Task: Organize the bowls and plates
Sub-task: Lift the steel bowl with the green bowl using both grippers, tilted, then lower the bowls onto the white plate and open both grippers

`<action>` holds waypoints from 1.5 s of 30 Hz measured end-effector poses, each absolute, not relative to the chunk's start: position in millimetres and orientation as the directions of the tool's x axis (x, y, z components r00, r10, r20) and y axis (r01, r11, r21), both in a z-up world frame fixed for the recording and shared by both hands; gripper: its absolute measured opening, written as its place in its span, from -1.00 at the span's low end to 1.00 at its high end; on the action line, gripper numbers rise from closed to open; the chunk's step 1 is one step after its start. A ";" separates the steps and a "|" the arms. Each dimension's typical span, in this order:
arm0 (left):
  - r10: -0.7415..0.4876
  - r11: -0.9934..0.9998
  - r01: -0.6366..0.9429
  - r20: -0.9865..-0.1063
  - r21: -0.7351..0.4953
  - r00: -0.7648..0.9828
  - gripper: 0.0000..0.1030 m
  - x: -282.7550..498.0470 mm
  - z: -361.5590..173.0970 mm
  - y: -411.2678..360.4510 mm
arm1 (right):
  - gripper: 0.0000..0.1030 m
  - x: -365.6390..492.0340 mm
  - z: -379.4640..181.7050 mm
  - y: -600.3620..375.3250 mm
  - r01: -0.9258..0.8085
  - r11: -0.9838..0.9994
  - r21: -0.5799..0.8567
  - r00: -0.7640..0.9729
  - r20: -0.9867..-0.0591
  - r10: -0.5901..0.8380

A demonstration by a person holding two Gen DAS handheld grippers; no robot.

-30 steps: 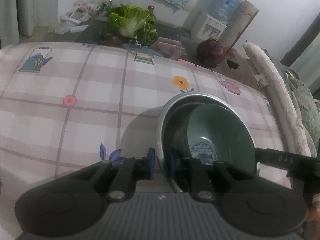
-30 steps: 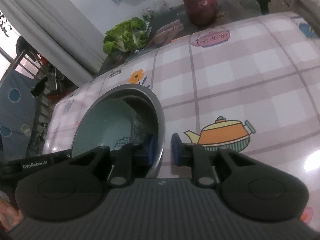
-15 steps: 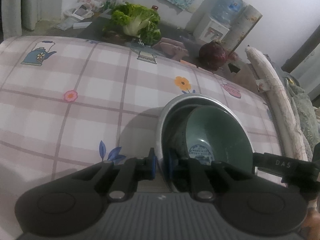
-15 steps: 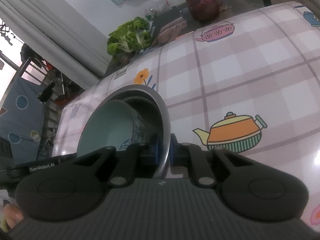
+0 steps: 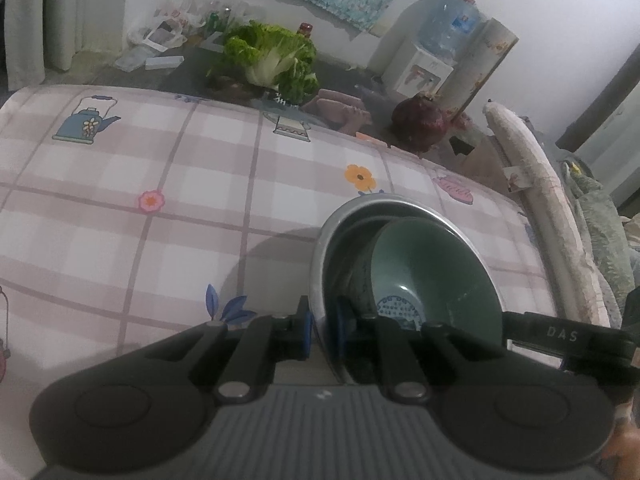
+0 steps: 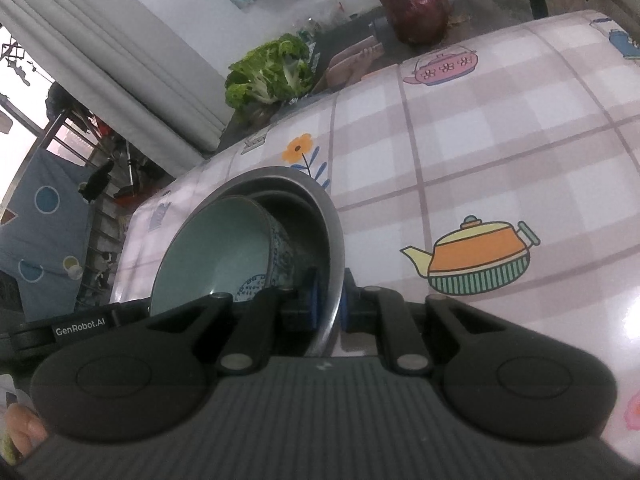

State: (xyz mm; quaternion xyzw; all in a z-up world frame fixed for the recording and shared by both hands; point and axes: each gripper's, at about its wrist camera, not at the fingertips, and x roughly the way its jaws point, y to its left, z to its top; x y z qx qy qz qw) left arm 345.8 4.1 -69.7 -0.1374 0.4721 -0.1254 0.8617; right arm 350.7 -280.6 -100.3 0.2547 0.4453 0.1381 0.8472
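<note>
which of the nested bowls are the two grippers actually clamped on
The outer metal bowl: the left gripper and right gripper each pinch its steel rim. The green ceramic bowl just sits tilted inside it.

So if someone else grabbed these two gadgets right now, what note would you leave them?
Left hand-held gripper: shut on the metal bowl, on its left rim.
Right hand-held gripper: shut on the same bowl's opposite rim.
A green ceramic bowl sits tilted inside the metal one, over the checked tablecloth.
Done: bowls nested and gripped from both sides.
Left: carry the stack to its place; no plates in view.
</note>
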 end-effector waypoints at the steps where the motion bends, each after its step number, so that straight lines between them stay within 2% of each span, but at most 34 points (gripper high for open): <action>1: -0.347 0.931 0.090 -0.777 -0.355 0.525 -0.77 344.8 -68.2 4.0 | -0.80 349.9 -98.8 -280.6 -0.009 0.833 0.553 0.567 -0.683 0.460; 14: -0.357 0.925 0.113 -0.725 -0.363 0.589 -0.78 310.7 -23.4 11.8 | -0.80 320.6 -53.5 -276.0 -0.051 0.839 0.541 0.611 -0.648 0.455; 25: -0.321 0.931 0.077 -0.700 -0.357 0.638 -0.79 232.2 18.9 28.5 | -0.80 252.7 -5.7 -259.7 -0.116 0.826 0.552 0.618 -0.611 0.495; 34: -0.275 0.940 0.008 -0.744 -0.342 0.608 -0.79 171.6 -1.4 45.4 | -0.78 190.1 -21.3 -238.8 -0.131 0.816 0.563 0.538 -0.651 0.536; 45: -0.254 0.945 -0.038 -0.803 -0.324 0.540 -0.78 153.0 -47.3 50.1 | -0.78 159.1 -59.6 -223.9 -0.108 0.848 0.519 0.486 -0.716 0.501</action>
